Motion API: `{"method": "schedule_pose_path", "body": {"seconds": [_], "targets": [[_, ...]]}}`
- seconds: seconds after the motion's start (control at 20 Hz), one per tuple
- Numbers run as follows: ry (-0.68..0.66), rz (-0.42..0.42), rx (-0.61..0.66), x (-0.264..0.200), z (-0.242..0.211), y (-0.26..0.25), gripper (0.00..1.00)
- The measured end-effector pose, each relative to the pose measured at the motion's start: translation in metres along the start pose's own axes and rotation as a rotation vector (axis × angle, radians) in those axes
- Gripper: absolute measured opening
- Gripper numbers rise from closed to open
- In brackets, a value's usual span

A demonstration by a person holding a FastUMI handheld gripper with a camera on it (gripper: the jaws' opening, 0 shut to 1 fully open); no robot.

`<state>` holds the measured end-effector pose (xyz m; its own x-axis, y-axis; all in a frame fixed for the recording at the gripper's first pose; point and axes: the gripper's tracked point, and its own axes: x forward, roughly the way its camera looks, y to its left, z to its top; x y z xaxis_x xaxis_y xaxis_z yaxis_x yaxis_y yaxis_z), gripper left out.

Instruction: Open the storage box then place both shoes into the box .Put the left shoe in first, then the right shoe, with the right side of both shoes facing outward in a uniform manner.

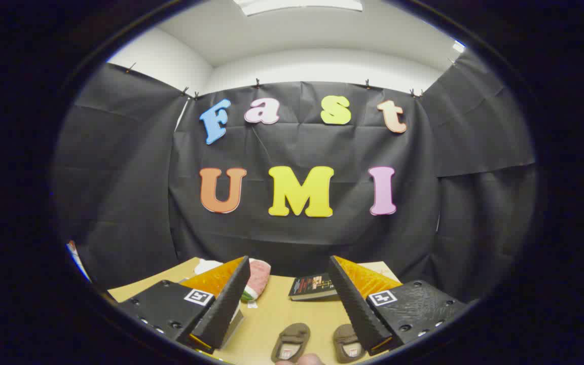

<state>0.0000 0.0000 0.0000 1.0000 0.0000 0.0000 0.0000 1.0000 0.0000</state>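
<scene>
Gripper [289, 296] held raised, fingers spread apart, gripping nothing, apparently positioned for an approach. Two brown open-toed slippers [292, 342] lie side by side on the tan wooden desk [271, 314], between the fingers below. Storage box not identified.

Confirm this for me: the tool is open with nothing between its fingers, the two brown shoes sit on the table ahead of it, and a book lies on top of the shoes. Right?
Not quite. In the gripper view the book lies on the wooden table beyond the two brown shoes, apart from them, not on top. The rest holds: the tool is open, nothing between its fingers, shoes just ahead.
</scene>
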Motion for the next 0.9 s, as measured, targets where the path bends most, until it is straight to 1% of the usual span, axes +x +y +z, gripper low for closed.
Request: {"method": "schedule_pose_path", "body": {"seconds": [0.5,0.9], "targets": [[0.030,0.064,-0.011,0.021,-0.004,0.012,0.95],[0.038,0.082,-0.018,0.022,-0.007,0.014,0.95]]}}
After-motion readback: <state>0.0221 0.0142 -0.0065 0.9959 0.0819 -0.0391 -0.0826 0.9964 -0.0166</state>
